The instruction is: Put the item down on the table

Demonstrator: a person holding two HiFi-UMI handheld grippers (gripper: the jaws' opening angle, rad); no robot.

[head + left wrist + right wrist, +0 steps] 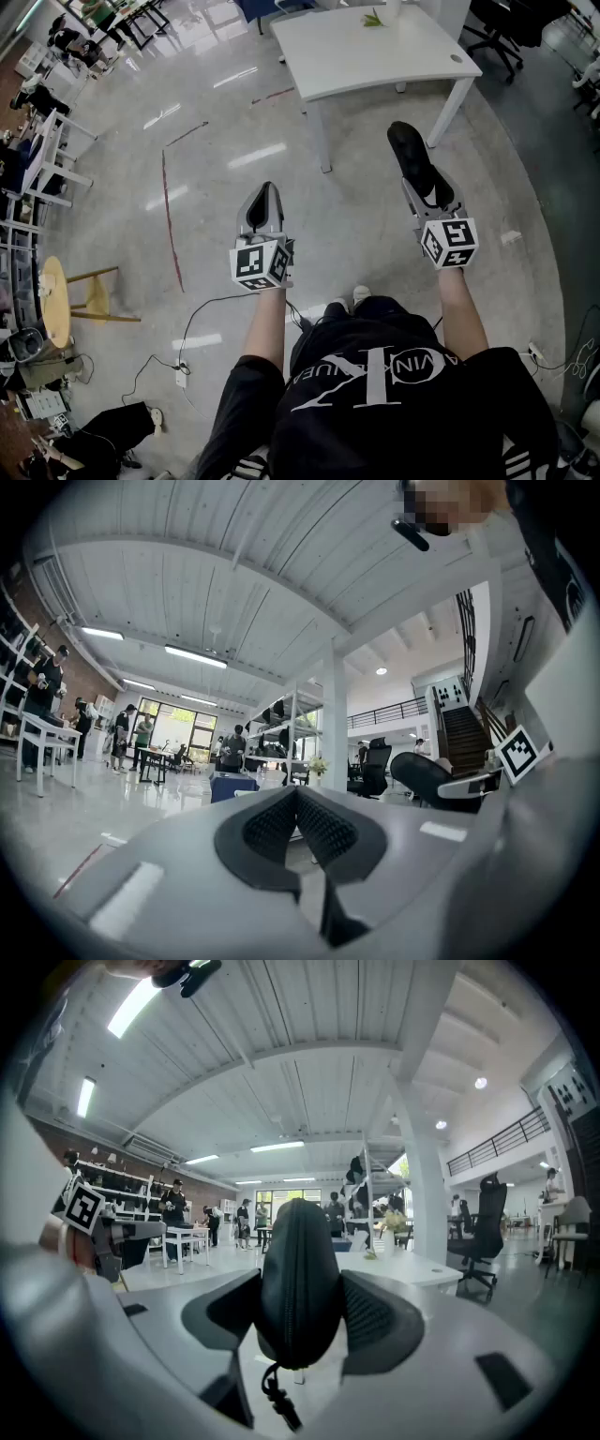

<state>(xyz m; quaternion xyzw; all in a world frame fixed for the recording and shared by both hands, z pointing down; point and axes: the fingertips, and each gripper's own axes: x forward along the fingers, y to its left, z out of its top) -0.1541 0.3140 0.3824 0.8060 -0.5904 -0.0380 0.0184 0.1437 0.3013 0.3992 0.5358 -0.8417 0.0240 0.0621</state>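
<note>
The right gripper [428, 192] pinches a black pouch [410, 152] between its jaws. In the right gripper view the pads press on both flat sides of the pouch [298, 1279], which stands on edge with its zip seam facing the camera and the zip pull hanging below. The left gripper [262, 208] carries nothing; its jaws are pressed together, with only the room visible past their tips in the left gripper view [298, 803].

The white table [366, 52] is the goal, and the pouch is not yet over it. In the head view the pouch is held in the air short of the table's near edge, over open floor [206, 150], beside the table's near right leg. Its long axis runs on from the jaws and points toward the table, so the free end leads. The right gripper is clearly the nearer of the two to the table; the left hangs further back and off toward the table's left side.

The tabletop lies ahead of the pouch and a little to its left, so the coming move is probably a forward carry with a slight leftward drift before the lowering. A small green thing [373, 18], perhaps a sprig of leaves, sits at the table's far edge, well apart from the bare near part where the pouch would fit.
</note>
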